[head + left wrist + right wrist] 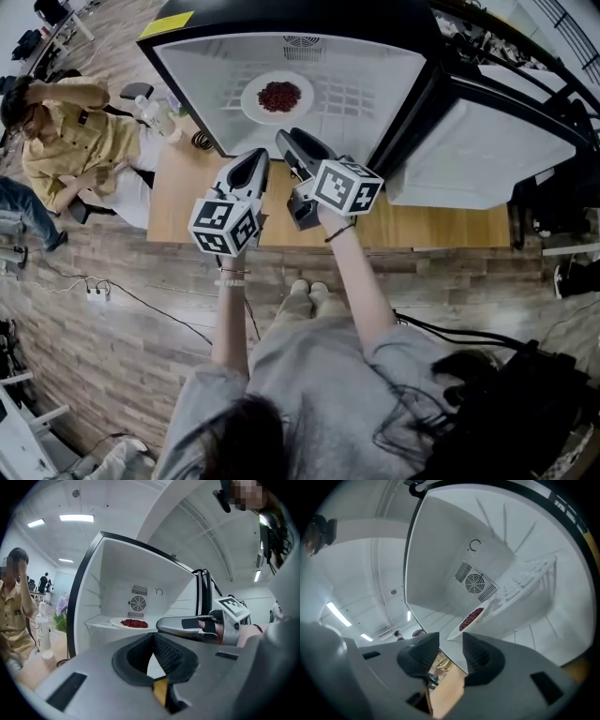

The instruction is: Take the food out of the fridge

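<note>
A white plate of red food (279,97) lies on the wire shelf inside the open fridge (197,84). The left gripper view has the plate (133,623) ahead on the shelf, and it appears tilted in the right gripper view (471,619). Both grippers hover in front of the fridge opening, short of the plate. My left gripper (255,157) (152,638) is shut, its tips touching with nothing in them. To its right, my right gripper (286,139) (451,648) stands open and empty, rolled to one side. The left gripper view also catches the right gripper (161,625) at its right.
The fridge door (487,159) hangs open to the right. The fridge stands on a wooden table (422,225). A water bottle (159,114) stands at the table's left end, beside a seated person in a yellow shirt (75,141). A fan grille (137,603) is on the fridge's back wall.
</note>
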Tool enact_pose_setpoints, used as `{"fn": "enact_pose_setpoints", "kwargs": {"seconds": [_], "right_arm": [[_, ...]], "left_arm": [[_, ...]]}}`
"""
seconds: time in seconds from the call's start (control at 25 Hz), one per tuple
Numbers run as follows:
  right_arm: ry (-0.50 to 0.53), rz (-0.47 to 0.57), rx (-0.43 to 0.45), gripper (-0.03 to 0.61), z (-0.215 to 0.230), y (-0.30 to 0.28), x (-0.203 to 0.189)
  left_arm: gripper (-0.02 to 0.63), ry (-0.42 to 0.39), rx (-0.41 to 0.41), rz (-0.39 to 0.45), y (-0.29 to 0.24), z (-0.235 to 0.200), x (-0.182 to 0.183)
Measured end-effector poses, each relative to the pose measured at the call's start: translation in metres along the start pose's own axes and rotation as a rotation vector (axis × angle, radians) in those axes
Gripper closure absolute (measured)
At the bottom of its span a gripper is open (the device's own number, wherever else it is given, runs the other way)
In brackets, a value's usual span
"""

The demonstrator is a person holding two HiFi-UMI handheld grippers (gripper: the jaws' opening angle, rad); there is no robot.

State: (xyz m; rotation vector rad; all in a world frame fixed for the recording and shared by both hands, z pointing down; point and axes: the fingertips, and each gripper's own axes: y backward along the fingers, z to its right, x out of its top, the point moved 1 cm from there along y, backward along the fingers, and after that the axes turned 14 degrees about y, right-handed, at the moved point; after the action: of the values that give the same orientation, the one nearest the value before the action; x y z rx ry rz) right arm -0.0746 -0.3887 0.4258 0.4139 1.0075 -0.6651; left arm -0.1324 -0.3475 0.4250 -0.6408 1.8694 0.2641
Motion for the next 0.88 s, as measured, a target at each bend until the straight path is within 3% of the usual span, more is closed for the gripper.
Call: {"fn": "enact_pose_setpoints", "kwargs": {"seconds": [0.44, 0.76, 0.88], "right_arm": [[-0.290, 0.064, -0.061, 0.431, 0.020, -0.020, -0.006], [-0.403, 0.097, -0.056, 0.431, 0.023, -0.035, -0.002], [-0.456, 0.105, -0.053, 0.462, 0.024, -0.039, -0.004]], "left_arm": [[0.606, -0.007, -0.004, -0.012, -0.007, -0.016, 0.005], [0.606, -0.020, -0.004, -0.008, -0.013, -0.024, 0.013], [0.606, -0.020, -0.003, -0.006, -0.013, -0.027, 0.014]]}}
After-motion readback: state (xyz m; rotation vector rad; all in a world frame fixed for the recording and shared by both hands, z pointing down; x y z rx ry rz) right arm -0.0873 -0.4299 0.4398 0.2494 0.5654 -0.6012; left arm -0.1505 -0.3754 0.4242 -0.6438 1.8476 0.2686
